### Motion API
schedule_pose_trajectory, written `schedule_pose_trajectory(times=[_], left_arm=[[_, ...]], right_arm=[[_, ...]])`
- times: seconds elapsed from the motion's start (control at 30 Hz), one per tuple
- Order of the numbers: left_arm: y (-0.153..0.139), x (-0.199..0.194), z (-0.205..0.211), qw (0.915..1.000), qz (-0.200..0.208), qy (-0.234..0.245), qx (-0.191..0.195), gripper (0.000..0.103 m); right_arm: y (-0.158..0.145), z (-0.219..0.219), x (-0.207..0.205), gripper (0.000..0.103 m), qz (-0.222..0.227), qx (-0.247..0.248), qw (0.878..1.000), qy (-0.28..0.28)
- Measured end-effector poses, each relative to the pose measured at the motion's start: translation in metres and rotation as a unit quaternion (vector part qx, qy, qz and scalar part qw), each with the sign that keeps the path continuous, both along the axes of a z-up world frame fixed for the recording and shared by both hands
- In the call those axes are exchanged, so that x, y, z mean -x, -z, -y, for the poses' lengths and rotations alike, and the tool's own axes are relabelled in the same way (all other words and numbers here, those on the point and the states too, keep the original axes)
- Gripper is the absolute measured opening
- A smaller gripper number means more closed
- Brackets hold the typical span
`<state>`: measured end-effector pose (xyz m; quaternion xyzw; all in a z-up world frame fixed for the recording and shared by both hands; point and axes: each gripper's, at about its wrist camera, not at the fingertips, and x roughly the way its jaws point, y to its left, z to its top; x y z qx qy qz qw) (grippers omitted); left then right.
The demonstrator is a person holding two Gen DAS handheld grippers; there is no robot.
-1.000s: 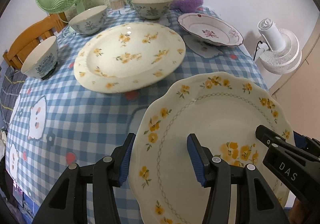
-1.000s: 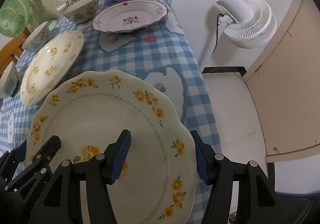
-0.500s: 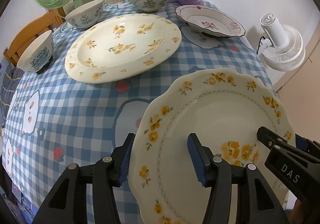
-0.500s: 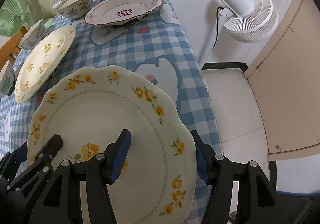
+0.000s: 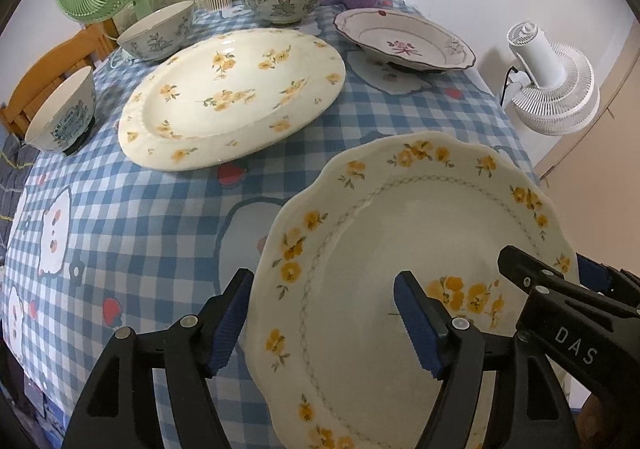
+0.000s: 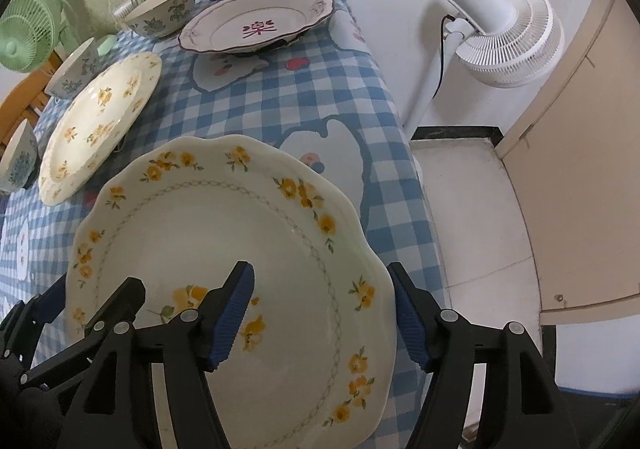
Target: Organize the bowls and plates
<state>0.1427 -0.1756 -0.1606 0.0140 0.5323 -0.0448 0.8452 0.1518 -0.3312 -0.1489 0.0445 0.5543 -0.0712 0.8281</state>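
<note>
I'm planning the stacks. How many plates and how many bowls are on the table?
Plates: 3 (scalloped yellow-flower plate, large yellow-flower plate, red-motif plate)
Bowls: 3 (back, middle, near the left edge)
Total: 6

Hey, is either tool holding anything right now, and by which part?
Both straddle the scalloped cream plate with yellow flowers: left tool at its left rim, right tool at its right rim. Jaws are opening, pads no longer pressing, so nothing is gripped.
</note>
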Motion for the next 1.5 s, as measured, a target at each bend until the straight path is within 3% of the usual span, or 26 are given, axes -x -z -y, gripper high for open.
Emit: schedule_pose_trajectory(times=[0.17,0.23,0.63,1.17,1.5], left_arm=[[-0.01,0.003,-0.004,1.0,0.007,0.0,-0.006,0.083],[-0.014,0.004,-0.005,0.9999,0.01,0.004,-0.006,0.085],[-0.057,0.013,-0.002,0.9983,0.054,0.022,0.004,0.094],[-0.123,0.019,-0.011,0.9926,0.119,-0.015,-0.012,0.094],[-0.142,0.007,-0.038,0.9906,0.133,-0.031,-0.008,0.094]], right_arm=[[-0.014,0.0,0.003,0.076,0.016,0.007,1.0,0.003],[-0.02,-0.001,0.005,0.083,0.023,0.006,1.0,0.001],[-0.066,-0.017,0.013,0.084,0.075,0.004,0.997,-0.029],[-0.133,-0.034,0.014,0.084,0.152,-0.005,0.987,-0.051],[-0.152,-0.063,-0.005,0.084,0.155,0.01,0.986,-0.059]])
